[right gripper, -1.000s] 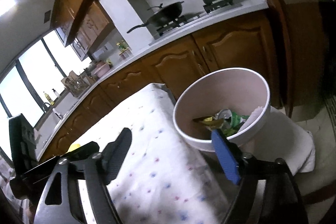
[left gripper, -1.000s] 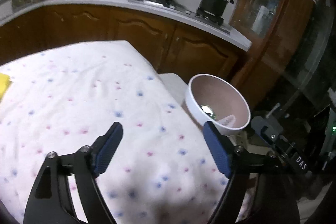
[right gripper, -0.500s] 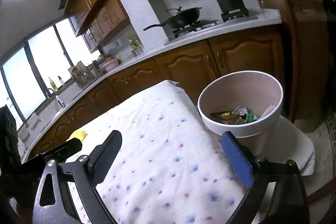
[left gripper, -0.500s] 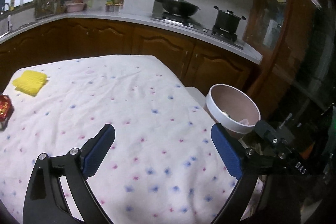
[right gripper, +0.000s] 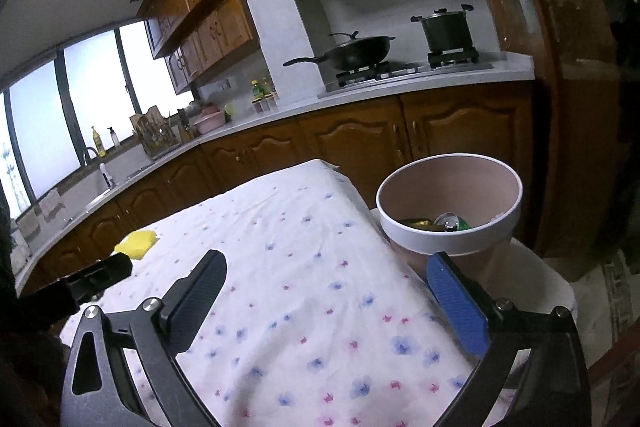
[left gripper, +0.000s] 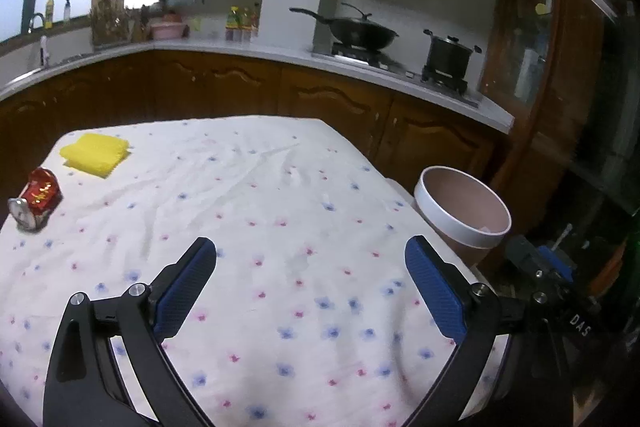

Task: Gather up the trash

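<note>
Both grippers are pulling back and up from the bin now: a second ago the white bin filled the right wrist view, and now it sits lower right, just off the edge of the cloth-covered surface. The left gripper hangs over the cloth with jaws spread wide and nothing between them; the right gripper is likewise spread and empty. Inside the bin a can and wrappers already lie at the bottom. As the left view widens, more trash comes into sight: a crushed red can at the far left edge, and a yellow sponge just beyond it. That red can looks like the next pickup.
</note>
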The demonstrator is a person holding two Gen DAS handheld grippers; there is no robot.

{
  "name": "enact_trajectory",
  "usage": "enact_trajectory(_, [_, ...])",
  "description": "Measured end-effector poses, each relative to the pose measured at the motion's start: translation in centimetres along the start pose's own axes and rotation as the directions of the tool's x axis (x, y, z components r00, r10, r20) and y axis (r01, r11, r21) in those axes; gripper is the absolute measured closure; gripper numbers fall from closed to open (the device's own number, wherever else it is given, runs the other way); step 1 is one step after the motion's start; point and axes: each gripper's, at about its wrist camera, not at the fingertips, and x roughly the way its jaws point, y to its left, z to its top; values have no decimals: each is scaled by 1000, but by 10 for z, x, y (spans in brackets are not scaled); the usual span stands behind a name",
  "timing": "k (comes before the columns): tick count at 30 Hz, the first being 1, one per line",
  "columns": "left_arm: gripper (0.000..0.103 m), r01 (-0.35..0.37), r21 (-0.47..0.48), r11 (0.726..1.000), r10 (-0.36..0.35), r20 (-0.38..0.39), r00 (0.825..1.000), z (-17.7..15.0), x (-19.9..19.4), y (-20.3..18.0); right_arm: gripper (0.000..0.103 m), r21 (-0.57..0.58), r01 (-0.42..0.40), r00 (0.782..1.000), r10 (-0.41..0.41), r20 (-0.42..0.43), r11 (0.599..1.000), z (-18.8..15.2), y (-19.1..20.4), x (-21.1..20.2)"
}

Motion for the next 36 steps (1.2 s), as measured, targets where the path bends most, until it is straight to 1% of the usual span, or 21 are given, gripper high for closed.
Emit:
enact_trajectory(4, [0, -17, 21, 1000, 16, 49, 999, -6, -9, 0, 1, -53, 46, 997, -42, 65, 998, 3, 7, -11])
enact_trajectory(7, [0, -45, 34, 998, 42, 98, 994, -11, -17, 0, 0, -113, 105, 983, -86, 162, 988, 11, 16, -24])
enact_trajectory(9, [0, -68, 36, 997, 63, 126, 990, -15, -20, 1, 0, -153, 146, 963, -105, 248, 977, 13, 23, -33])
enact_trajectory(11, [0, -79, 32, 996, 74, 143, 987, -20, -20, 3, 0, -173, 164, 956, -113, 270, 971, 11, 28, -32])
enact_trajectory(13, [0, -90, 34, 995, 85, 136, 987, -25, -18, 4, 0, -173, 157, 960, -109, 257, 972, 8, 29, -28])
enact_trajectory(17, [0, -114, 36, 993, 109, 108, 988, -35, -13, 6, 0, -147, 109, 973, -76, 217, 983, -6, 28, -20])
enact_trajectory(20, [0, -130, 40, 991, 126, 103, 987, -40, -13, 8, 0, -162, 92, 978, -59, 199, 982, -17, 31, -19])
enact_trajectory(26, [0, -151, 39, 988, 146, 118, 982, -45, -18, 7, 0, -182, 71, 984, -39, 173, 981, -26, 34, -19])
enact_trajectory(36, [0, -168, 62, 984, 156, 170, 973, -52, -32, -2, 0, -169, 79, 984, -50, 169, 983, -33, 29, -25])
